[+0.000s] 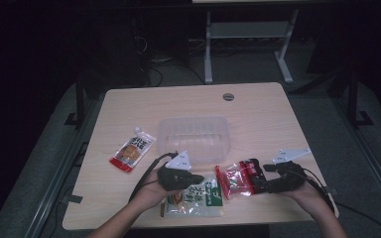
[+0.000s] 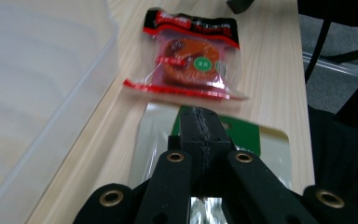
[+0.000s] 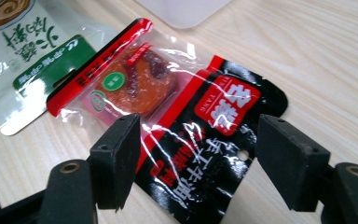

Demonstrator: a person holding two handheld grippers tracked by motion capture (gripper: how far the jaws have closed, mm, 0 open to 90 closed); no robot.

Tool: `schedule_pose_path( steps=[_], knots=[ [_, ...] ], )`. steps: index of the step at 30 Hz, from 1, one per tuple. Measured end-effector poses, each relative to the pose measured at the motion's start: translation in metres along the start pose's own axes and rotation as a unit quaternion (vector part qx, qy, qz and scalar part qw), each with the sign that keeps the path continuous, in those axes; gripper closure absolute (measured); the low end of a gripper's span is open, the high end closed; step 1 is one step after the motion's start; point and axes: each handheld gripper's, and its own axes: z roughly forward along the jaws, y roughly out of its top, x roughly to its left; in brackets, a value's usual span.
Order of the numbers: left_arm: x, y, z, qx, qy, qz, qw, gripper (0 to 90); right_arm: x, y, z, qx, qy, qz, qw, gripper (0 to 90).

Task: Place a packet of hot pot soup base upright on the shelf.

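While we look down from the high view, we see the red snack packet [image 1: 235, 179] lying flat on the table [image 1: 258, 114], just in front of the clear plastic tub [image 1: 194, 137]. Our right tool [image 3: 198, 158] stands with its jaws apart on either side of the packet's black end, the pads not pressing it, so the packet lies loose between them. Beside the packet, on its left, lies the green and white pouch [image 1: 194, 197]. Our left tool [image 2: 201, 128] is over this pouch with its jaws pressed fully together; whether they pinch the pouch we cannot tell. A red sauce sachet [image 1: 133, 148] lies well left of the tub.
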Motion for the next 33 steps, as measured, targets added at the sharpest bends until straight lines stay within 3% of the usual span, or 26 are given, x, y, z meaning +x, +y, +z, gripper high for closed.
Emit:
schedule_pose_path(
  steps=[8,14,20,33],
  knots=[
    [0.007,0.019,0.036,0.002,-0.017,0.006,0.9998,89.8,-0.005,-0.003,0.0,-0.002,-0.005,0.016,0.9999,30.4],
    [0.009,0.023,0.057,0.009,-0.02,0.009,0.9997,89.8,-0.007,-0.003,0.0,-0.006,-0.007,0.019,0.9998,30.4],
    [0.009,0.021,0.069,0.017,-0.019,0.009,0.9996,89.7,-0.008,-0.004,-0.002,-0.007,-0.009,0.021,0.9997,30.4],
    [0.008,0.016,0.078,0.038,-0.021,0.004,0.999,89.8,-0.009,-0.004,-0.003,-0.009,-0.011,0.024,0.9996,30.4]
  ],
)
